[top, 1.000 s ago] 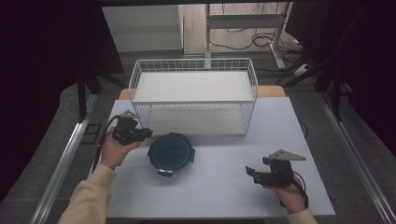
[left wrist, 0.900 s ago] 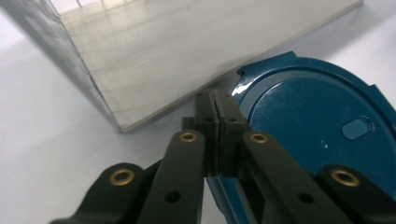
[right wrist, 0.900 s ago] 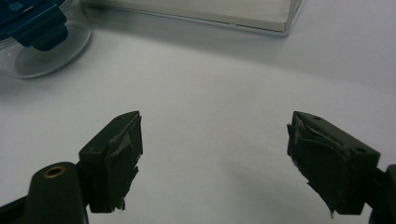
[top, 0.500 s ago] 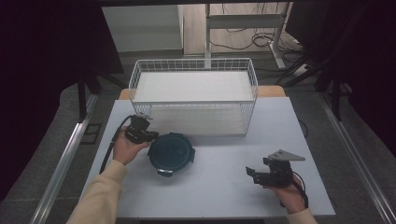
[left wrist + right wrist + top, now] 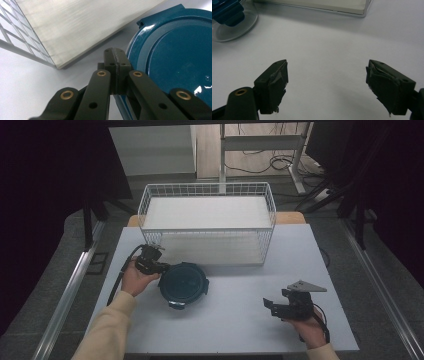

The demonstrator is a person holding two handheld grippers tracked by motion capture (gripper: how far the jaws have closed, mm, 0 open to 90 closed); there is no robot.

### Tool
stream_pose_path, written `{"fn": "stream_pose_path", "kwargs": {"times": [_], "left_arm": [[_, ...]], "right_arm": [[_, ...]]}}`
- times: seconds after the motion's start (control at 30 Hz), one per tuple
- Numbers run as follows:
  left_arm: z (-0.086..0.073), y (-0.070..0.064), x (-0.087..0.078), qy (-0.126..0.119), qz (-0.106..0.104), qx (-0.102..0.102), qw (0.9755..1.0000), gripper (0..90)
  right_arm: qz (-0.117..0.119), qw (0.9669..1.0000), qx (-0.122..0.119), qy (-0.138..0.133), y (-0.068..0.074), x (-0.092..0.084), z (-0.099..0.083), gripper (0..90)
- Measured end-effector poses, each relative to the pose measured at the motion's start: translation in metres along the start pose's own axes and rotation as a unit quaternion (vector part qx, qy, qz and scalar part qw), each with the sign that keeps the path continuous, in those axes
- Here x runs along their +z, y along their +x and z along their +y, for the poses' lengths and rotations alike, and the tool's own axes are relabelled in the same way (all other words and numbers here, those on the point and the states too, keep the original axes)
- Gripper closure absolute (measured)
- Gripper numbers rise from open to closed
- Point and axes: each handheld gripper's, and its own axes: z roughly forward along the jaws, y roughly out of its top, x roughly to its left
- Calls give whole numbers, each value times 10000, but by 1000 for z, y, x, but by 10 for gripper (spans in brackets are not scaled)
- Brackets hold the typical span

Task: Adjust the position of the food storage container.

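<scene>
A round container with a dark blue lid point(image 5: 183, 282) sits on the white table, left of centre. My left gripper point(image 5: 159, 266) lies at the lid's left rim. In the left gripper view its jaws point(image 5: 115, 51) are shut pad to pad with nothing between them, and the tips lie right beside the blue lid point(image 5: 175, 50). My right gripper point(image 5: 270, 305) rests low over the table at the front right. Its jaws point(image 5: 327, 75) stand open over bare table. The container's clear bowl and a blue clip point(image 5: 229, 17) show at the upper left of the right gripper view.
A white wire basket point(image 5: 207, 187) with a pale flat bottom stands at the back of the table, just behind the container. Its mesh wall point(image 5: 10, 37) is close to my left gripper. A metal rail point(image 5: 70, 290) runs along the table's left side.
The left hand has moved right and a little down, bringing its gripper up to the blue lid's rim. The right hand has kept still.
</scene>
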Motion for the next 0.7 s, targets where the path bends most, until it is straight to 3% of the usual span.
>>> {"fn": "stream_pose_path", "kwargs": {"times": [0.2, 0.3, 0.4, 0.7], "left_arm": [[0, -4, 2, -79, -50, -105, 9999, 900], [1, -7, 1, 4, -64, 5, 10000, 900], [2, -12, 2, -30, -126, -39, 9999, 900], [1, -27, 1, 69, -225, 91, 9997, 900]], "right_arm": [[-25, 10000, 14, 31, 1, 1, 0, 176], [-17, 10000, 12, 39, 1, 2, 0, 175], [-33, 10000, 24, 44, 1, 2, 0, 175], [-21, 10000, 32, 47, 1, 1, 1, 176]]}}
